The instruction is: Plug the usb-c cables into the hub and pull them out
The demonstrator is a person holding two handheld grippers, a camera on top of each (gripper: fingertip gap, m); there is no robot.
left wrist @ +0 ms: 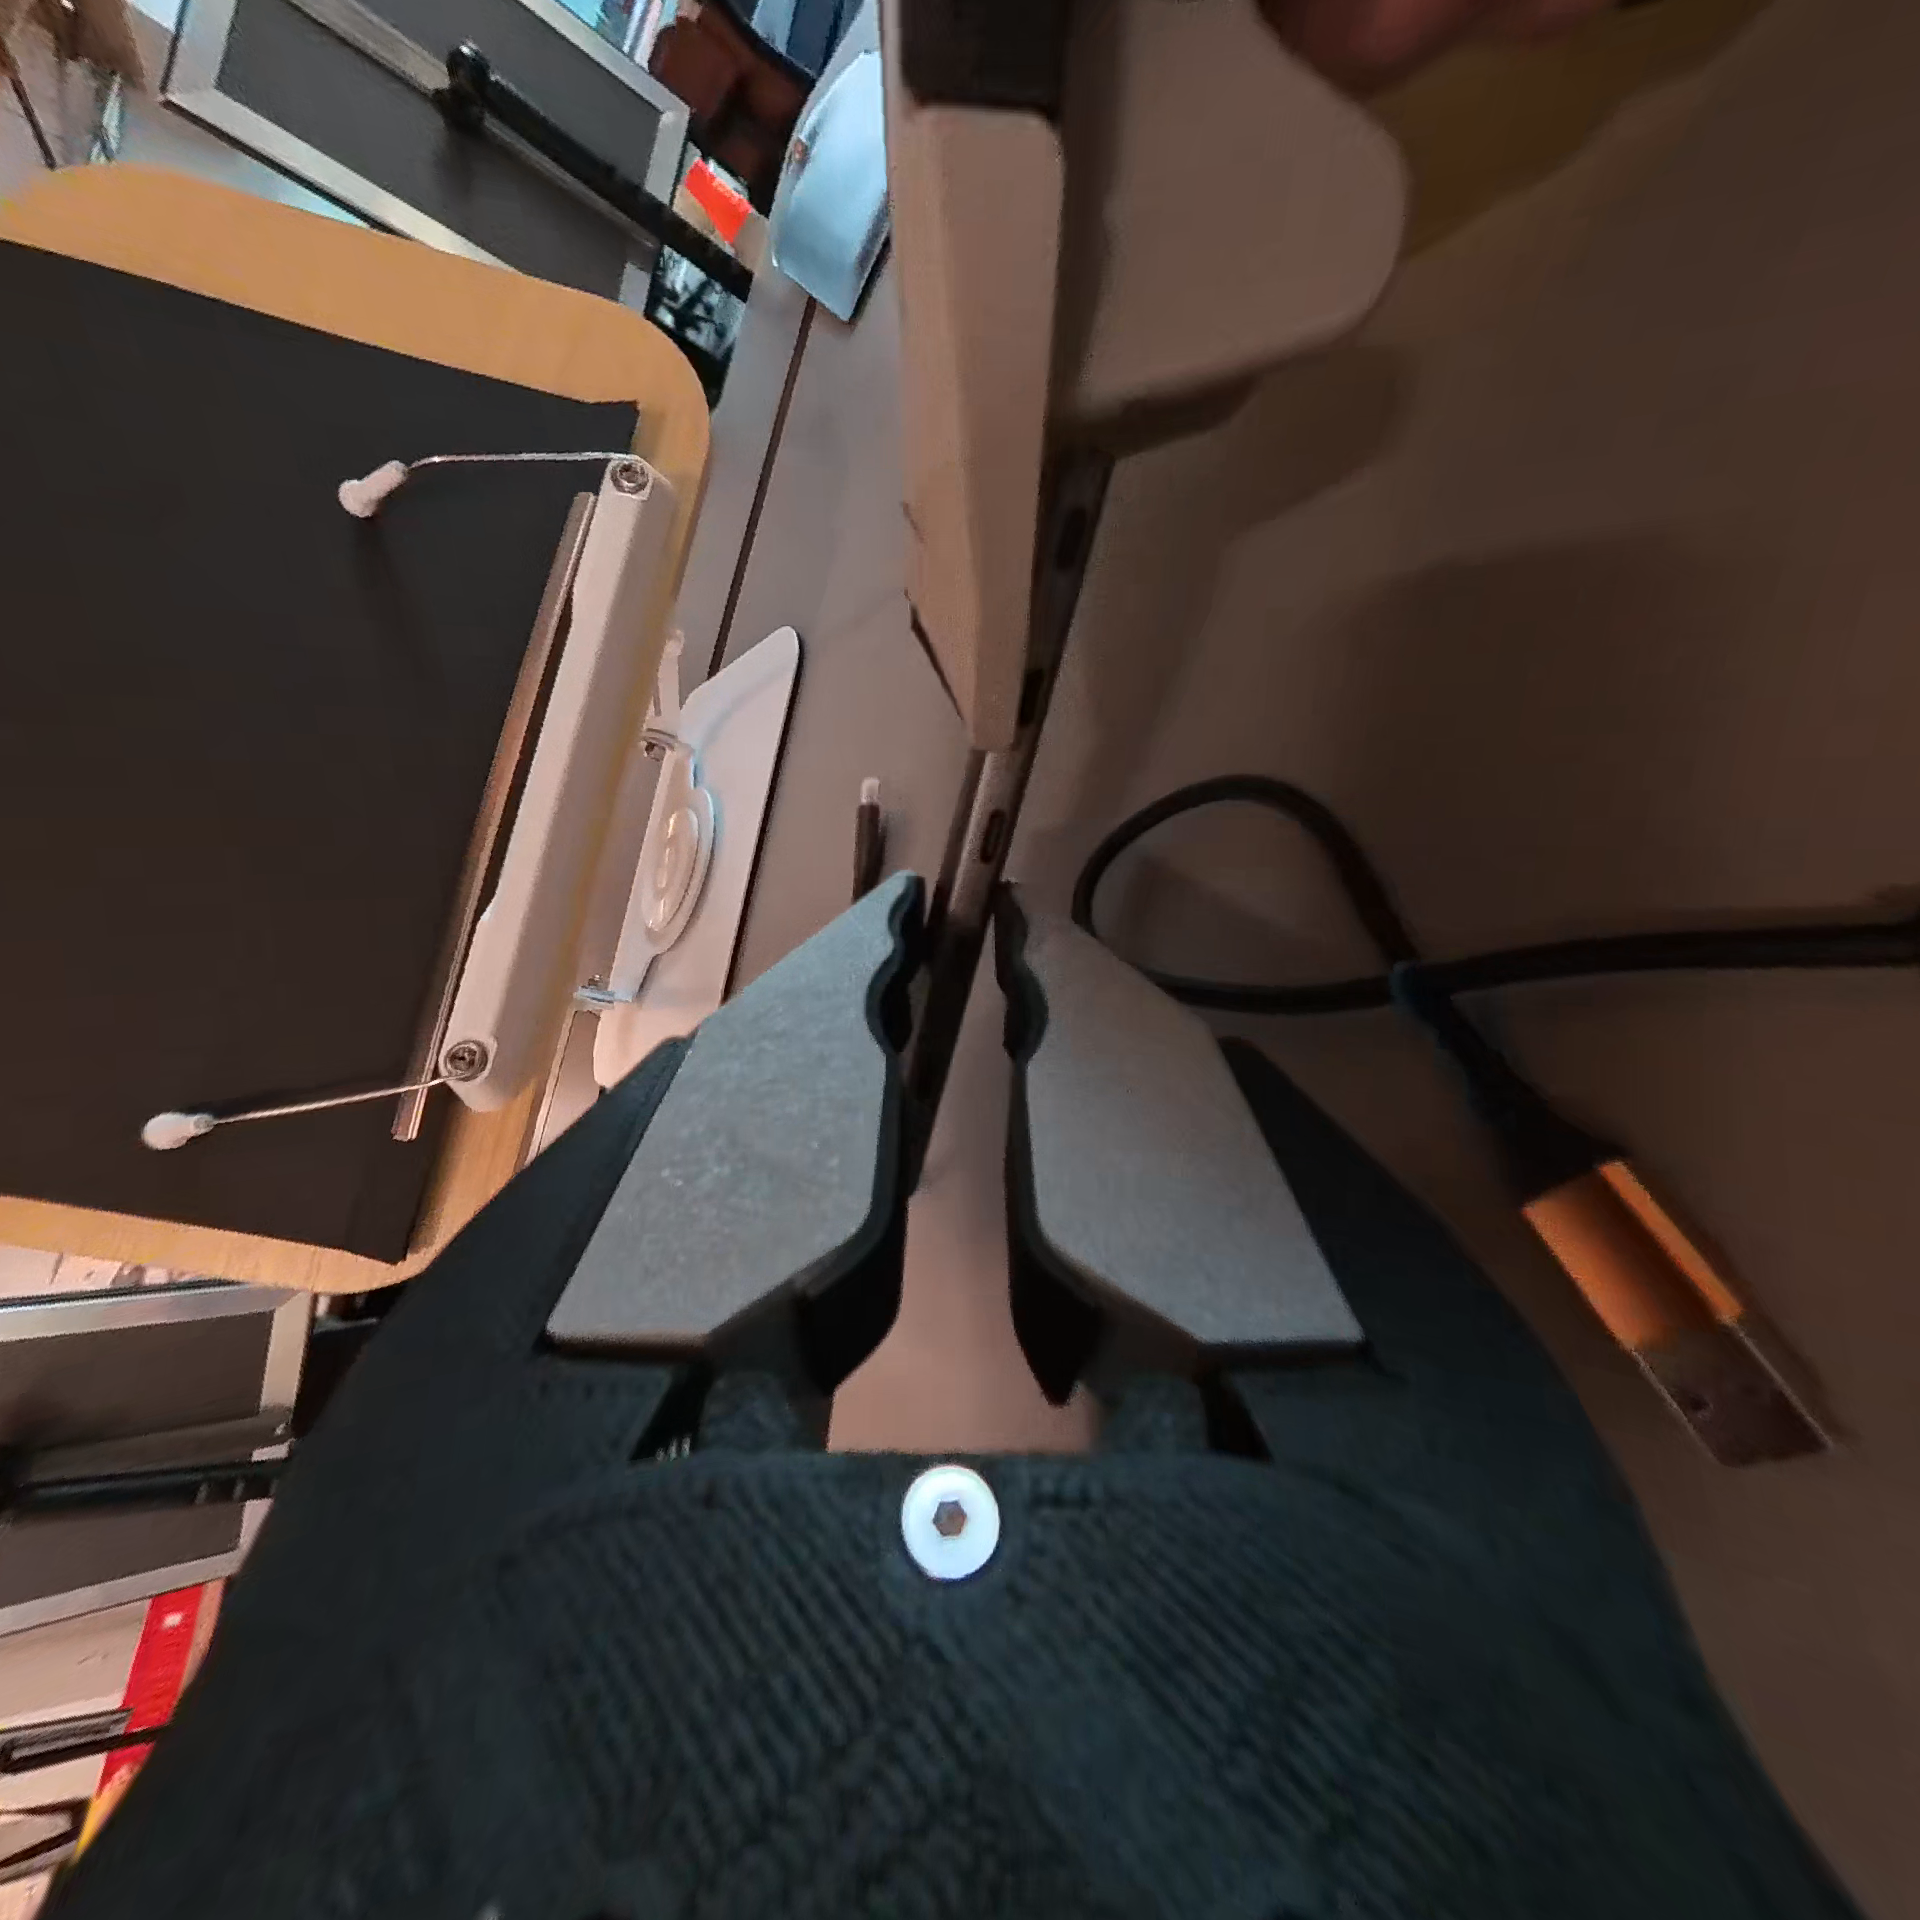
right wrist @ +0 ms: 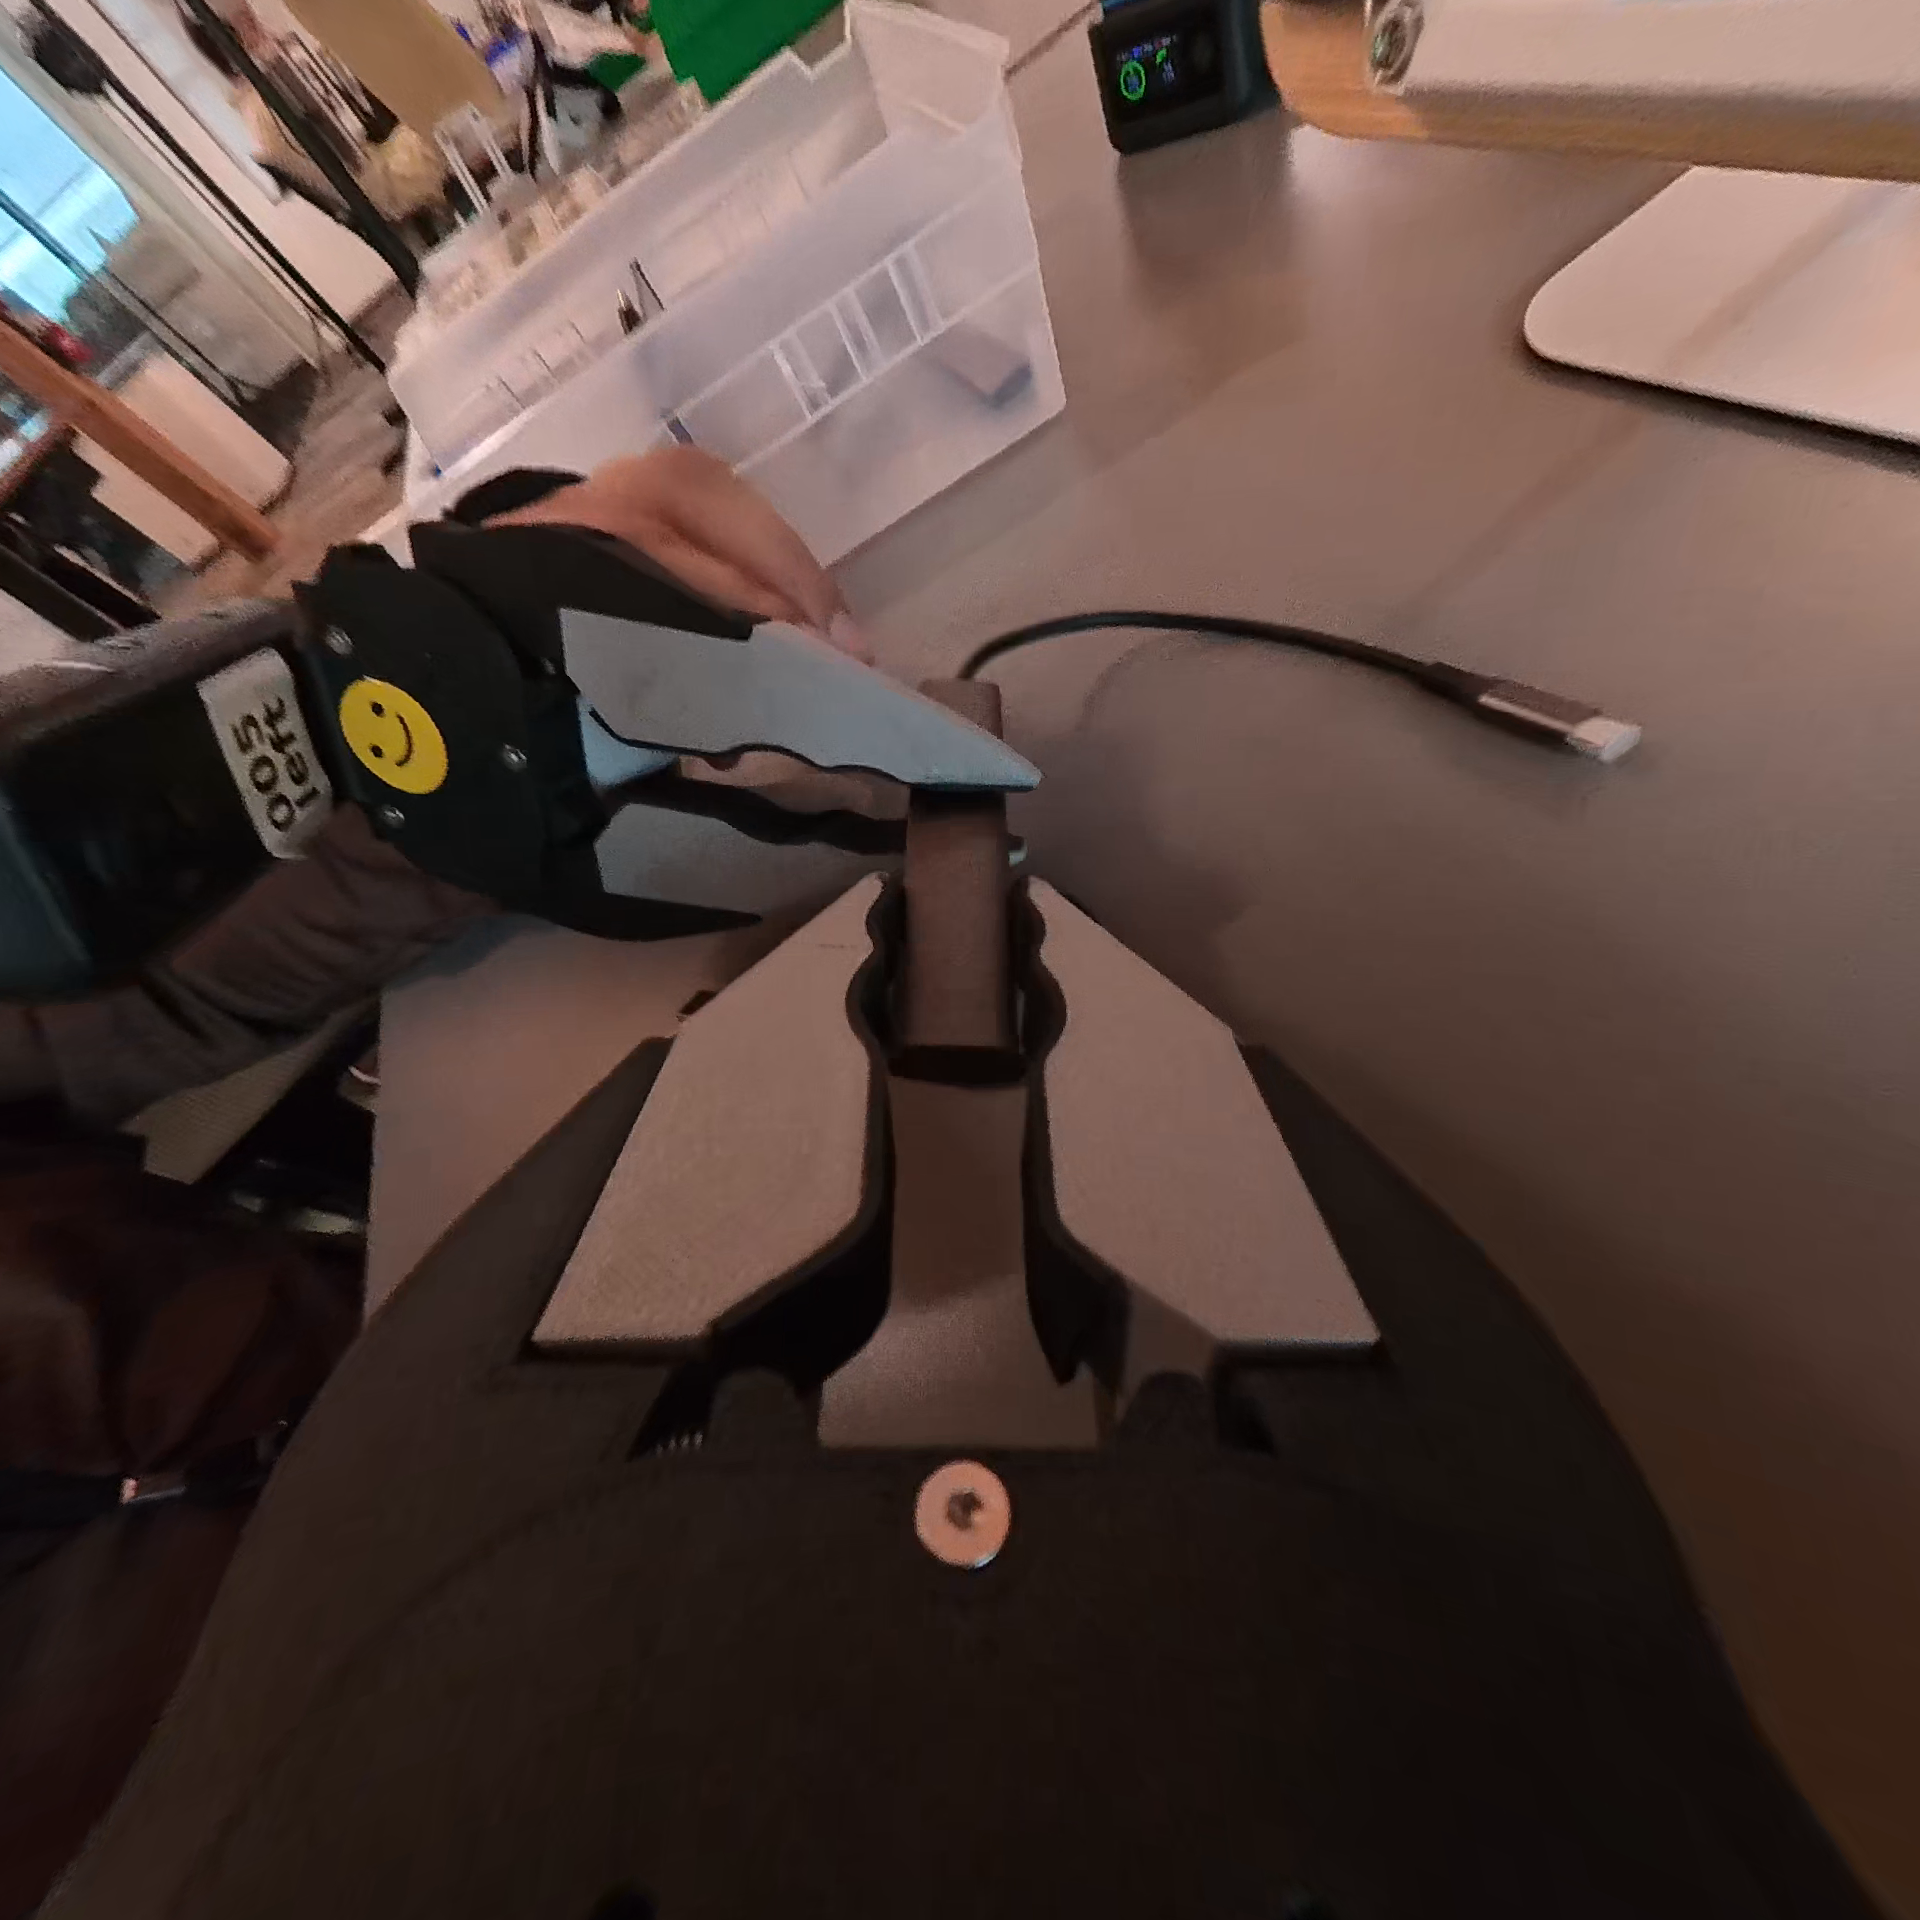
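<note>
The hub [right wrist: 951,935] is a thin grey slab held off the table by both grippers. My right gripper [right wrist: 951,904] is shut on its near end. My left gripper [right wrist: 966,790] comes in from the left and clamps its far end. In the left wrist view the hub [left wrist: 1003,821] shows edge-on with its ports, between my shut left gripper [left wrist: 961,914] and the pale right gripper [left wrist: 977,468] above. A black cable with a metallic plug [right wrist: 1538,717] lies loose on the table [right wrist: 1455,1039]; it also shows at the right [left wrist: 1631,1247]. A second dark plug [left wrist: 868,831] lies beside the hub.
A clear plastic organiser [right wrist: 779,312] stands at the back left. A white monitor stand base [right wrist: 1745,301] sits at the back right, with a small black device with a lit screen [right wrist: 1174,73] behind. A wood-edged black panel [left wrist: 260,727] fills the left of the left wrist view. It is some 20 cm from my left tips to the clear plastic organiser [right wrist: 779,312].
</note>
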